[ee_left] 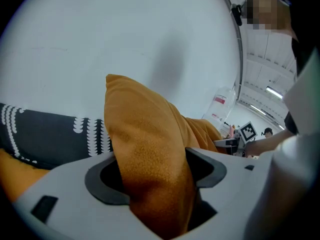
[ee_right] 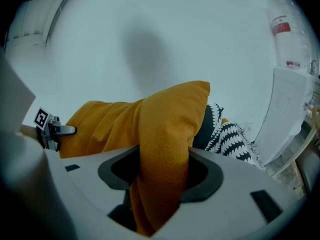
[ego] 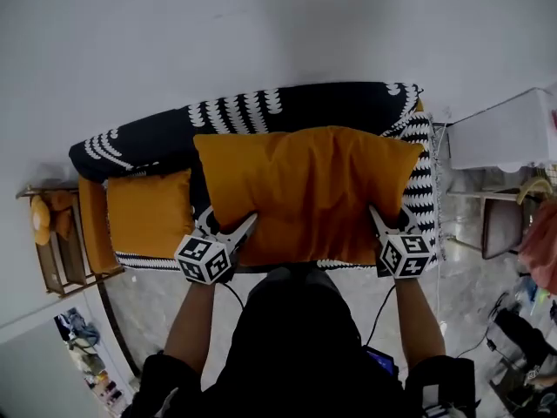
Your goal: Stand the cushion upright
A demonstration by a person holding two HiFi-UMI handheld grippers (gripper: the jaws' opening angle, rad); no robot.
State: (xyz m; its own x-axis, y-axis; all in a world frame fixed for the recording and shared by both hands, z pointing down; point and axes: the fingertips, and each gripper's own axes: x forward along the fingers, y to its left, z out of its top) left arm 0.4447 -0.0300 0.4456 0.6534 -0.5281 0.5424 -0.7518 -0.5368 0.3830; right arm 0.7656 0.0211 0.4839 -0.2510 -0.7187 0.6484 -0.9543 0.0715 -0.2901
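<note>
A large orange cushion (ego: 306, 190) leans over the sofa (ego: 261, 116), which wears a black-and-white patterned cover. My left gripper (ego: 237, 232) is shut on the cushion's lower left corner and my right gripper (ego: 381, 225) is shut on its lower right corner. In the left gripper view the orange fabric (ee_left: 150, 169) is pinched between the grey jaws. The right gripper view shows that corner (ee_right: 162, 154) squeezed the same way, with the cushion's top corner pointing up toward the white wall. A smaller orange cushion (ego: 148, 212) lies on the sofa's left end.
A wooden side table (ego: 57, 251) stands left of the sofa. A white cabinet (ego: 505, 129) and a chair (ego: 500, 225) are at the right. The white wall (ego: 261, 33) runs behind the sofa. Clutter lies on the floor at the lower right.
</note>
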